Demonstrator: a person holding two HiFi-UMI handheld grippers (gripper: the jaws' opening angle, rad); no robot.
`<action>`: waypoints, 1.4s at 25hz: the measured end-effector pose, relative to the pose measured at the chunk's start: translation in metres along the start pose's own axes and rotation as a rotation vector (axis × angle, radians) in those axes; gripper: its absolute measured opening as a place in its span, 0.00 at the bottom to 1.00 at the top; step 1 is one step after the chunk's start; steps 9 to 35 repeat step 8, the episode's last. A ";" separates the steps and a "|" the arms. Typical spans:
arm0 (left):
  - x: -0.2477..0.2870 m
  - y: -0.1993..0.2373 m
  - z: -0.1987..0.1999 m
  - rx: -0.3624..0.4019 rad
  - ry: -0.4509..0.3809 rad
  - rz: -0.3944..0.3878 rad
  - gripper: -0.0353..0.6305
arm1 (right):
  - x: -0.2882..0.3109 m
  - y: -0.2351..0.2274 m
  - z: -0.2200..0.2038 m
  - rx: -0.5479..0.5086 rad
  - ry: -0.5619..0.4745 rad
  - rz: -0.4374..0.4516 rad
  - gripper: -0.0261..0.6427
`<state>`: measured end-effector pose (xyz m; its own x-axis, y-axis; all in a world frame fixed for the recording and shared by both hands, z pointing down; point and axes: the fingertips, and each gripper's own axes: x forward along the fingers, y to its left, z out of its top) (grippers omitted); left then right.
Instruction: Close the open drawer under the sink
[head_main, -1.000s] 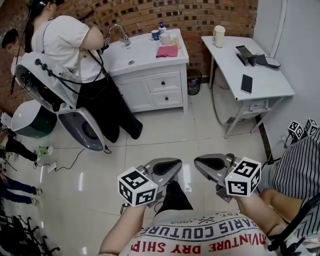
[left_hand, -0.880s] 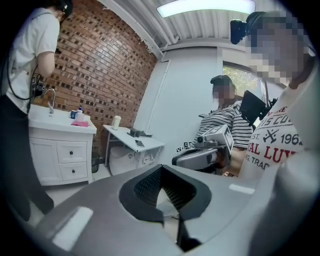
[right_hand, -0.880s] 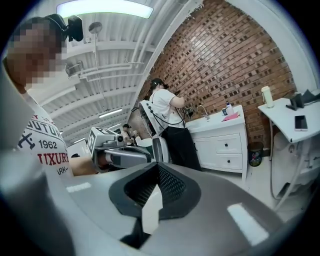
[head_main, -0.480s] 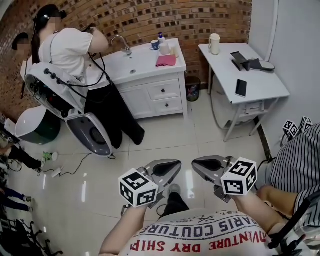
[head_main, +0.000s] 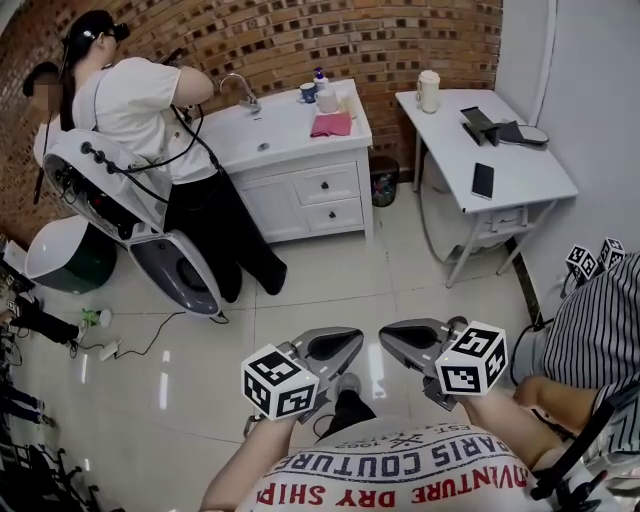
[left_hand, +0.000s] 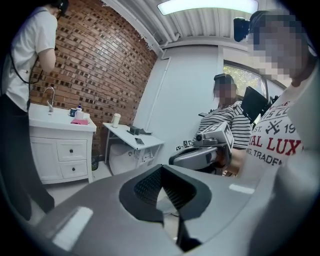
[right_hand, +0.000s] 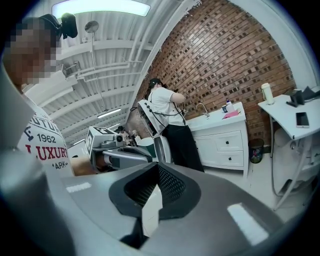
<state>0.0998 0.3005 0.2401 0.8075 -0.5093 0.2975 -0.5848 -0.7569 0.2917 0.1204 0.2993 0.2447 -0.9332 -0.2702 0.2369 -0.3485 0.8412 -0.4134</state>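
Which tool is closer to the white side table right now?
Right. The right tool hovers short of the side table, to its left; the left tool is farther left.

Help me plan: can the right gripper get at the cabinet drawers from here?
Probably not yet: the right gripper hangs well back, with a stretch of floor between it and the drawers. Nothing blocks the way.

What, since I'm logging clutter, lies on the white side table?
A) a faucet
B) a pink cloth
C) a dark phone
C: a dark phone lies flat on the white side table; the pink cloth is on the vanity counter instead.
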 end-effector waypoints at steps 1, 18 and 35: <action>0.000 0.002 -0.001 -0.004 -0.001 0.001 0.03 | 0.002 -0.001 0.000 0.002 0.001 0.001 0.05; -0.002 0.014 -0.005 -0.014 -0.004 0.000 0.03 | 0.016 -0.001 -0.004 0.003 0.013 0.009 0.05; -0.002 0.014 -0.005 -0.014 -0.004 0.000 0.03 | 0.016 -0.001 -0.004 0.003 0.013 0.009 0.05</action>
